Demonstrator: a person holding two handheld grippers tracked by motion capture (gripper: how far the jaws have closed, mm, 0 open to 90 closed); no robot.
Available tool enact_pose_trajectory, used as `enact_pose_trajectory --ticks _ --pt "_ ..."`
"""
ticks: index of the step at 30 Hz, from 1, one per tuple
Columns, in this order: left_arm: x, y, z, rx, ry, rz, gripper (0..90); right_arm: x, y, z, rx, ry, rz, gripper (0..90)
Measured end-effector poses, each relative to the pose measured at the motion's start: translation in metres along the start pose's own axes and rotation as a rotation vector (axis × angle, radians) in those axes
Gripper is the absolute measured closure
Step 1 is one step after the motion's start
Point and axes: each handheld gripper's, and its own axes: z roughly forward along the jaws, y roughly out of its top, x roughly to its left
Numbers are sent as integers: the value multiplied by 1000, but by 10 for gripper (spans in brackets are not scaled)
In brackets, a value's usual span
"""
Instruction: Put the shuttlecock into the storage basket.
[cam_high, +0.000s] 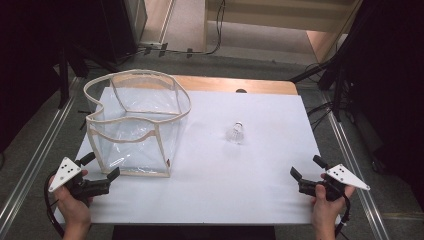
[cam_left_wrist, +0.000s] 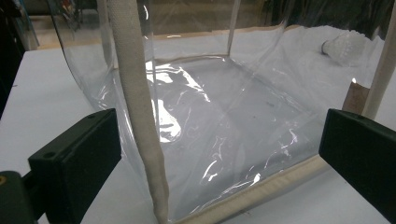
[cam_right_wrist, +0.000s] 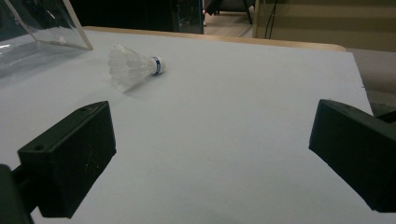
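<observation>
Both grippers — left gripper (cam_high: 100, 170), right gripper (cam_high: 306, 167) — wait at the desk's (cam_high: 260, 200) near corners, jaws apart; bag (cam_high: 135, 125) far-left, shuttlecock (cam_high: 236, 133) mid-desk.

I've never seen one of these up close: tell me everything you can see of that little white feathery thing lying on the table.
It is a shuttlecock, lying on its side on the white table, right of the clear bag and apart from it. Its skirt looks white and feathery, flaring wide; the rounded white cap carries a blue band. In the right gripper view the cap points right, the skirt left. Nothing but the table touches it; both tongs are far off, near the table's front edge.
</observation>
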Motion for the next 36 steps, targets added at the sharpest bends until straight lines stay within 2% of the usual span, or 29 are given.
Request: enact_pose_trajectory --ticks 7,10,12,20,24,36 --pt "-1 0 1 3 -2 3 0 1 3 -1 -6 9 5 0" --pt "-1 0 0 3 -3 5 0 5 8 -1 -16 9 14 0" --pt "-1 0 0 6 0 5 0 12 14 1 -14 0 -7 0" --pt "-1 0 0 3 -4 8 0 28 28 8 -8 34 -25 0" --pt "-1 -1 -1 0 -6 6 0 33 33 13 4 35 -32 0" --pt "-2 -1 -2 -3 -12 5 0 37 48 25 21 35 -30 0"
